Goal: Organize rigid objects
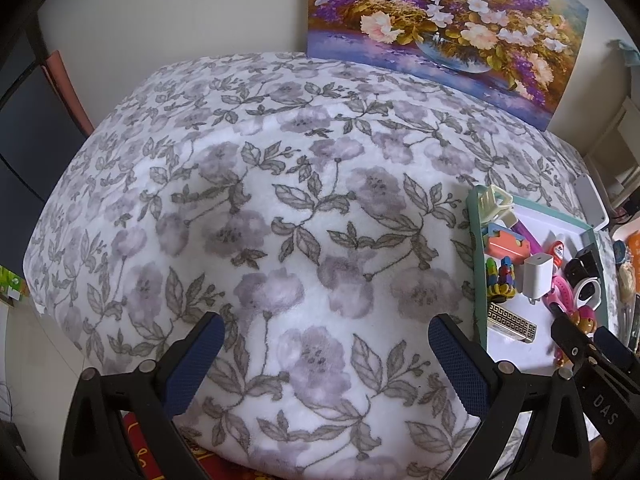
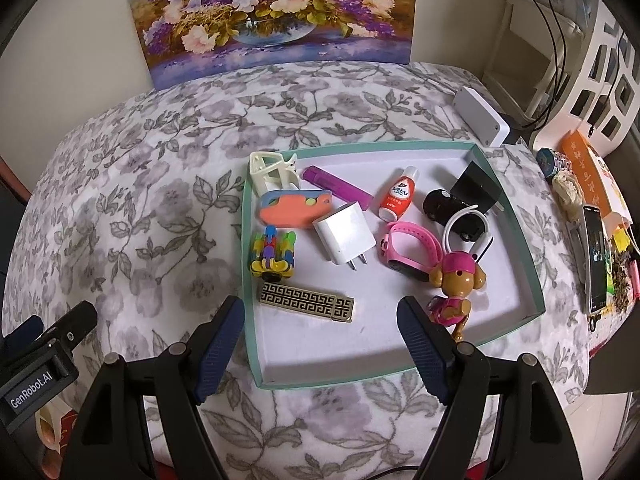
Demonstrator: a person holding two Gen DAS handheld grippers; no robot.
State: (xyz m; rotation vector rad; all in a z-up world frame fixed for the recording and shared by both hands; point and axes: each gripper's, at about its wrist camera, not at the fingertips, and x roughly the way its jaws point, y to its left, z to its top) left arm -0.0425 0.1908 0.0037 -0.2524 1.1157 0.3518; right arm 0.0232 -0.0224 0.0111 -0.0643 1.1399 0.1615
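Observation:
A shallow teal-rimmed tray lies on the flowered blanket. It holds a cream claw clip, a purple lighter, an orange and blue toy, a white charger, a small red bottle, a pink watch, a black object, a dog figure, a multicolour toy and a gold-patterned bar. My right gripper hangs open over the tray's near edge and holds nothing. Left of the tray, my left gripper stands open over bare blanket.
A flower painting leans on the back wall. A white box sits behind the tray. A phone and small clutter line the right edge, next to a white shelf. The blanket spreads wide to the left.

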